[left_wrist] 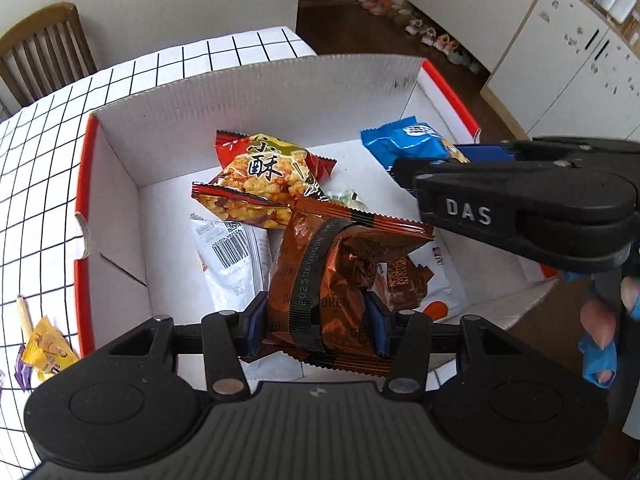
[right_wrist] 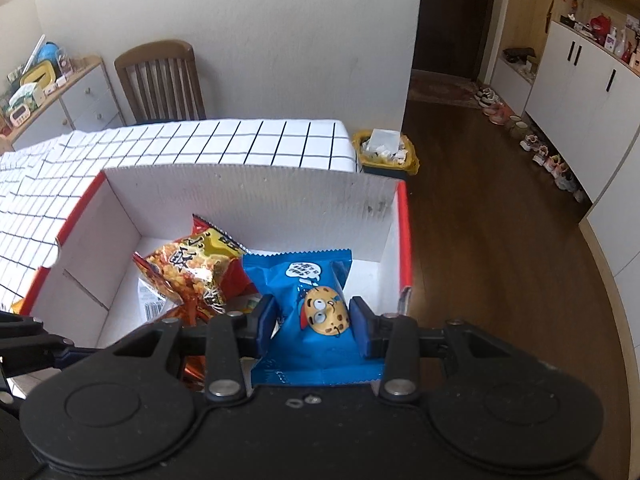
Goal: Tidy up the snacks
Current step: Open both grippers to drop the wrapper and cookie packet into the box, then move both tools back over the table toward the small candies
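Observation:
A white cardboard box (left_wrist: 256,84) with red edges sits on the checked tablecloth. My left gripper (left_wrist: 316,320) is shut on a brown Oreo packet (left_wrist: 340,256), held just above the snacks in the box. Coming in from the right, my right gripper (left_wrist: 436,158) is seen side-on. In the right wrist view, my right gripper (right_wrist: 314,322) is shut on a blue cookie packet (right_wrist: 304,280) over the right part of the box (right_wrist: 240,184). A hand holds the right gripper's handle at the edge of the left wrist view.
Inside the box lie two red-and-yellow cracker packets (left_wrist: 264,164), a white barcode packet (left_wrist: 232,256) and a white packet picturing a brown bar (left_wrist: 416,280). A yellow candy (left_wrist: 48,348) lies on the table left of the box. A wooden chair (right_wrist: 160,80) and a bin (right_wrist: 386,152) stand behind.

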### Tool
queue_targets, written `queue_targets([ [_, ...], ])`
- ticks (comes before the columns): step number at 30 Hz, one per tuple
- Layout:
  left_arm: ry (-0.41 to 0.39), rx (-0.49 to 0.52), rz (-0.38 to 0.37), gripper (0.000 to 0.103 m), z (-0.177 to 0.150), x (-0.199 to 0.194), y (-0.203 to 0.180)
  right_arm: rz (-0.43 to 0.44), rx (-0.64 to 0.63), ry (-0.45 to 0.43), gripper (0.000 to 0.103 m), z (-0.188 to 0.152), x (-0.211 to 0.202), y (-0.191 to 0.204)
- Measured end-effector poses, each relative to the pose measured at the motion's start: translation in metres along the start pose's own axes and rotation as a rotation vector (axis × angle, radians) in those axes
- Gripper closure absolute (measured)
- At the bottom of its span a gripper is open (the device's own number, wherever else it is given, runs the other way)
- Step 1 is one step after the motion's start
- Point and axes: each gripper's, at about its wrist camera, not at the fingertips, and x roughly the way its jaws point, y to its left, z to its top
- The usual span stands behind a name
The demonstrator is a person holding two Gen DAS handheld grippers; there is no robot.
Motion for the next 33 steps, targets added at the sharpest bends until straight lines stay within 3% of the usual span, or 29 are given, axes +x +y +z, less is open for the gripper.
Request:
queue_targets([
  [13, 0.063, -0.013, 0.000, 0.054, 0.008, 0.026, 0.000, 0.007, 0.005, 0.046, 0.063, -0.006, 0.015, -0.001],
  [33, -0.053, -0.019, 0.000, 0.052, -0.007, -0.024, 0.009, 0.059, 0.010, -0.046, 0.050, -0.003, -0.038, 0.003],
])
